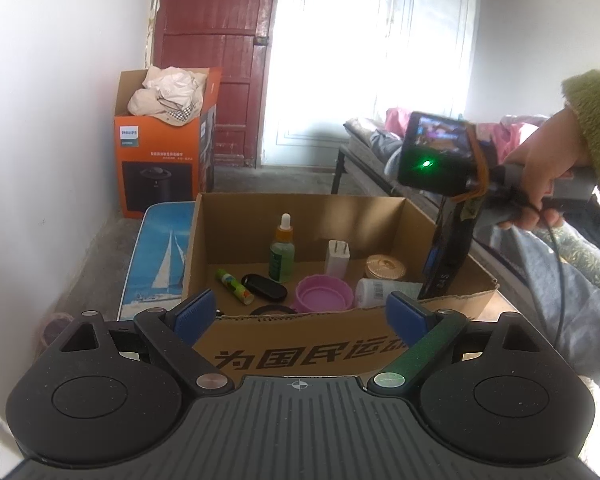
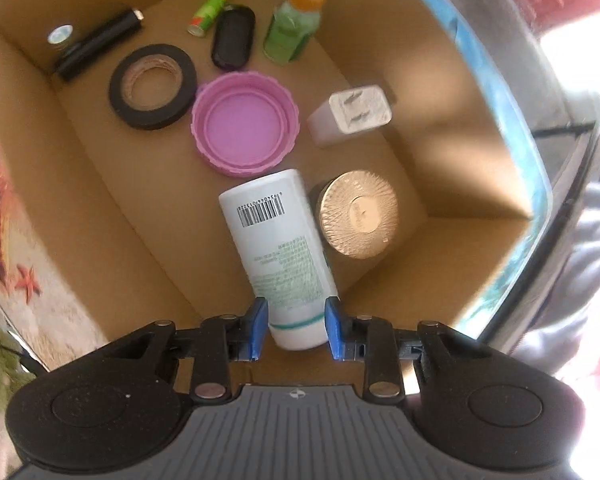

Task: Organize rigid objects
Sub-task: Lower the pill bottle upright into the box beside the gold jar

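An open cardboard box (image 1: pixel 300 344) (image 2: pixel 440 140) holds several small items. My right gripper (image 2: pixel 296 312) (image 1: pixel 440 276) points steeply down into it, its blue pads against both sides of a white bottle (image 2: pixel 276 232) (image 1: pixel 380 292) at its cap end. The bottle lies low in the box between a purple lid (image 2: pixel 244 124) (image 1: pixel 324 294) and a gold-topped jar (image 2: pixel 358 214) (image 1: pixel 385 267). My left gripper (image 1: pixel 300 304) stands wide open before the box's near wall, with nothing between its fingers. A hand (image 1: pixel 548 168) in a green sleeve holds the right gripper.
Also in the box are a white charger (image 2: pixel 352 116), a green dropper bottle (image 2: pixel 294 24), a black fob (image 2: pixel 234 38), a green stick (image 2: pixel 212 6), a black tape roll (image 2: pixel 152 86) and a black tube (image 2: pixel 98 44). An orange carton (image 1: pixel 156 152) stands by the wall, a bed (image 1: pixel 380 140) on the right.
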Motion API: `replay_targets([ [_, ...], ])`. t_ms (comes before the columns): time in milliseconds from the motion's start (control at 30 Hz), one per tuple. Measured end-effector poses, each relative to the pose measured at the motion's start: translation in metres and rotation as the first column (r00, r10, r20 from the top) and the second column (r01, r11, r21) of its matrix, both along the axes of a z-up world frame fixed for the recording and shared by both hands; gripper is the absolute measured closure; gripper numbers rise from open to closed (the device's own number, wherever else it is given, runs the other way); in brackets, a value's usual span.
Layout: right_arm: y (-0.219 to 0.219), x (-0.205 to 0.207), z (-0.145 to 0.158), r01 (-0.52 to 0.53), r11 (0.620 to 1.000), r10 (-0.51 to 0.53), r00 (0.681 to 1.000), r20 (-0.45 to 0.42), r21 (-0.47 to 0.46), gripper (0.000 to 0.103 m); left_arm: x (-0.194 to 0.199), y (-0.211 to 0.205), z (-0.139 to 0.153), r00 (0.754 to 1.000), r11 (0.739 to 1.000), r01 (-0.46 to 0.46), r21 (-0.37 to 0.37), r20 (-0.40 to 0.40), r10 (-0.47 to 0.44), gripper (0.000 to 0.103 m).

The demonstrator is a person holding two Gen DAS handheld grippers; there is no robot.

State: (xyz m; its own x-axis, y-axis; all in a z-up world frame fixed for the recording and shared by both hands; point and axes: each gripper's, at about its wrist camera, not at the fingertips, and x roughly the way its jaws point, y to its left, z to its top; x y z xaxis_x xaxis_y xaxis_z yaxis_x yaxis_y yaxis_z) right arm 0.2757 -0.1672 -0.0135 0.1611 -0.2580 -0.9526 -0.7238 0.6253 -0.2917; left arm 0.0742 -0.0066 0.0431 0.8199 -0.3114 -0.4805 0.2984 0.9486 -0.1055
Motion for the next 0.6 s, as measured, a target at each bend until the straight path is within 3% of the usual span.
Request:
replay_targets([
  [167, 0.006, -0.012, 0.016, -0.056, 0.997, 0.057, 0.998, 0.025, -0.048, 0.071, -0.002, 0.002, 0.000, 1.000, 1.000, 0.009, -0.027, -0.001, -0.009, 0.011],
  [300, 0.009, -0.008, 0.019, -0.047, 0.999, 0.047, 0.998, 0.037, -0.017, 0.068, -0.007, 0.000, 0.002, 1.000, 0.999, 0.019, -0.032, 0.006, -0.019, 0.010],
  [367, 0.010, -0.005, 0.009, -0.075, 0.997, 0.075, 0.997, 0.030, -0.025, 0.058, -0.009, -0.001, 0.003, 1.000, 0.999, 0.021, -0.026, 0.007, -0.021, 0.010],
  [600, 0.003, 0.008, -0.027, -0.095, 0.995, 0.094, 0.995, -0.028, -0.028, 0.047, -0.007, -0.001, 0.002, 1.000, 1.000, 0.009, -0.012, 0.001, -0.009, 0.010],
])
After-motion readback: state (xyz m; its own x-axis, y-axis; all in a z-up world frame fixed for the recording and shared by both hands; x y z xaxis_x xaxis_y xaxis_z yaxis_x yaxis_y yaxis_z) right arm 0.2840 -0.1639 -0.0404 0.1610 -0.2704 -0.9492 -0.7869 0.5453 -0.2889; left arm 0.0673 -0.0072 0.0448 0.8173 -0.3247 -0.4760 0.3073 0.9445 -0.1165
